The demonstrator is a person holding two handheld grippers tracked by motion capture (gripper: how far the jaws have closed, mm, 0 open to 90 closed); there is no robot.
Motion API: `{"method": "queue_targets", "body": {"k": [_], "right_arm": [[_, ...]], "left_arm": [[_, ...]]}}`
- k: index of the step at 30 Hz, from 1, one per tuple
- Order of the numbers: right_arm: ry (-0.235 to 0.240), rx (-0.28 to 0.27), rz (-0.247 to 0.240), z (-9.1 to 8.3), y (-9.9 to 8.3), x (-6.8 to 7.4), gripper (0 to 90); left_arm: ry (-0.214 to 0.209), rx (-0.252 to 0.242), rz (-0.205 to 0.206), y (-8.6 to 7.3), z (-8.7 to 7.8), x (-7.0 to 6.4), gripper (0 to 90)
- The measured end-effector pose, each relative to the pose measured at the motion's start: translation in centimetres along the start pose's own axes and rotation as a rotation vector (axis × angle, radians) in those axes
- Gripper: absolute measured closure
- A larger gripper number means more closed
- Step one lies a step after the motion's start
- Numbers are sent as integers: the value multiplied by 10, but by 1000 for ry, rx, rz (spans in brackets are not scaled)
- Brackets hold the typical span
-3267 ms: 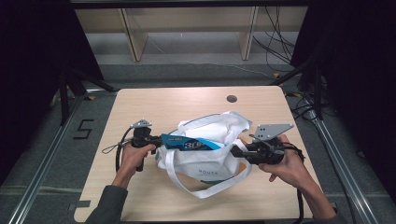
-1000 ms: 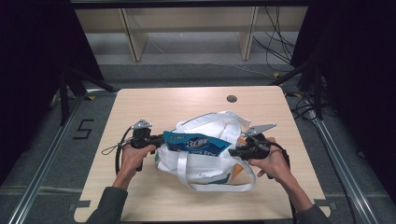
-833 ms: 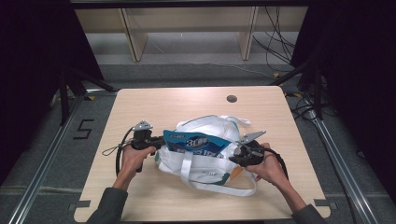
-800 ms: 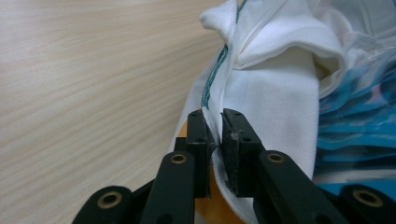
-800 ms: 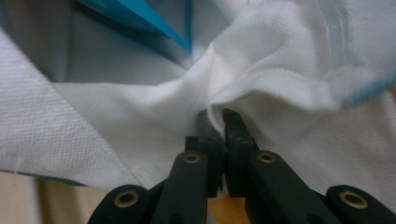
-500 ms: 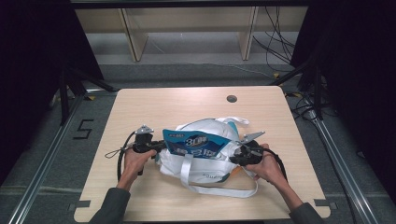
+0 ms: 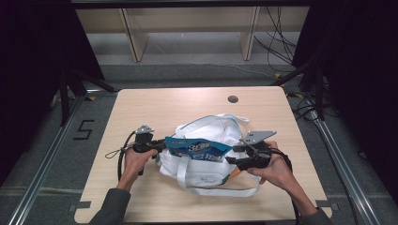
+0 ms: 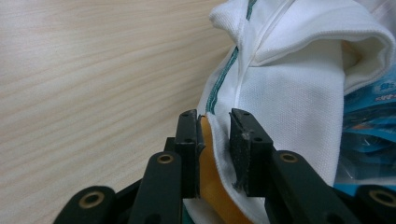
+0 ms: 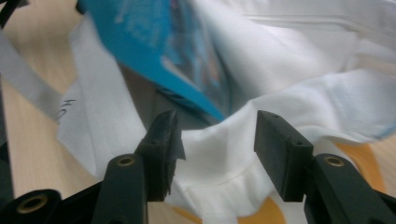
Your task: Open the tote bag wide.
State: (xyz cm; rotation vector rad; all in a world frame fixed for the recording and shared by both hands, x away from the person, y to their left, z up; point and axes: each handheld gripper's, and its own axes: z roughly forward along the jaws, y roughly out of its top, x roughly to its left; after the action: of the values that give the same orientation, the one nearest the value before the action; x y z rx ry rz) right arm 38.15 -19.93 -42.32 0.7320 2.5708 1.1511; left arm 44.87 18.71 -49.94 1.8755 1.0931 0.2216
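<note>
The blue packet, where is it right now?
In the high view the blue packet lies across the white bag's mouth, mid-table towards the person, between the two grippers.

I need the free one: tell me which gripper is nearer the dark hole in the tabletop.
Right. The right gripper sits almost straight below the hole; the left gripper lies farther off, at the white bag's opposite side.

bag (image 7: 206, 161): white, green stripe, orange inside | packet (image 7: 199, 148): blue, white print | table (image 7: 178, 105): pale woodgrain
</note>
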Motion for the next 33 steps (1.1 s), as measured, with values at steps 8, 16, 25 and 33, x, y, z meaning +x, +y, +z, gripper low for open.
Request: {"method": "queue_targets", "body": {"k": [8, 16, 25, 33], "right_arm": [[86, -110, -40, -5, 10, 13, 505], [139, -227, -67, 7, 33, 18, 727], [128, -299, 99, 30, 54, -16, 798], [151, -306, 148, 39, 64, -32, 802]], "left_arm": [[-4, 0, -7, 0, 1, 1, 728], [10, -20, -34, 3, -5, -1, 594], [-19, -119, 19, 4, -57, -19, 519], [-75, -211, 67, 3, -80, -52, 547]]}}
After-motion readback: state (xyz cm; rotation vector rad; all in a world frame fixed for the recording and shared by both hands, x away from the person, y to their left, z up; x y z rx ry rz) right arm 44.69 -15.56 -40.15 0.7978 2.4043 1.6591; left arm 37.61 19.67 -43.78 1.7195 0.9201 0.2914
